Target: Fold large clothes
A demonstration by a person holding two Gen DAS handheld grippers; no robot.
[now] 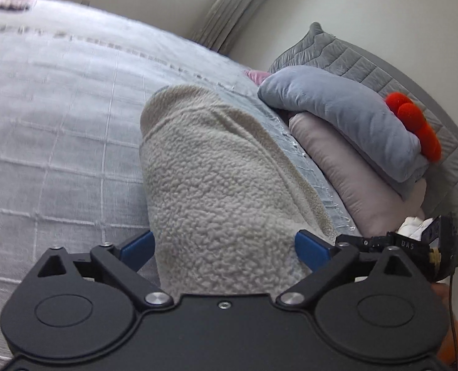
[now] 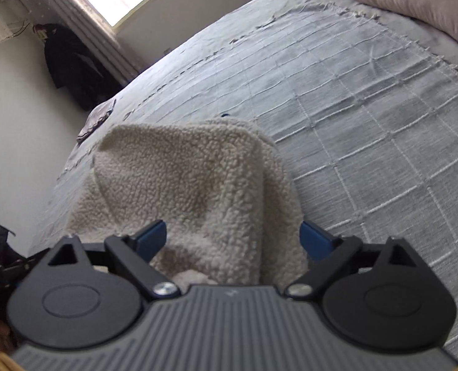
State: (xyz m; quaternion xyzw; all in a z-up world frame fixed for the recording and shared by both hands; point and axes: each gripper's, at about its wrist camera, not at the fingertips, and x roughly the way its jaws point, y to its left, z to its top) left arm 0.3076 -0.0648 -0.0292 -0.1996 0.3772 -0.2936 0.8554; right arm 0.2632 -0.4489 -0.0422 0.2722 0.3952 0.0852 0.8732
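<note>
A cream fleece garment (image 1: 216, 185) lies on the grey bedspread (image 1: 59, 130). In the left wrist view my left gripper (image 1: 224, 244) has its blue fingers (image 1: 137, 247) spread wide on either side of the fleece, which bulges up between them. In the right wrist view the same fleece (image 2: 198, 179) rises in a bunched hump, and my right gripper (image 2: 233, 235) has its blue fingers (image 2: 153, 235) wide apart around its near edge. The right gripper (image 1: 430, 244) also shows at the right edge of the left wrist view. The fingertips are hidden by the fleece.
Stacked at the bed's head are a grey-blue cushion (image 1: 337, 114), a pale pink pillow (image 1: 352, 179), a red plush item (image 1: 417, 123) and a quilted grey headboard (image 1: 368, 65). A window with curtains (image 2: 83, 21) and dark hanging clothes (image 2: 74, 65) stand beyond the bed.
</note>
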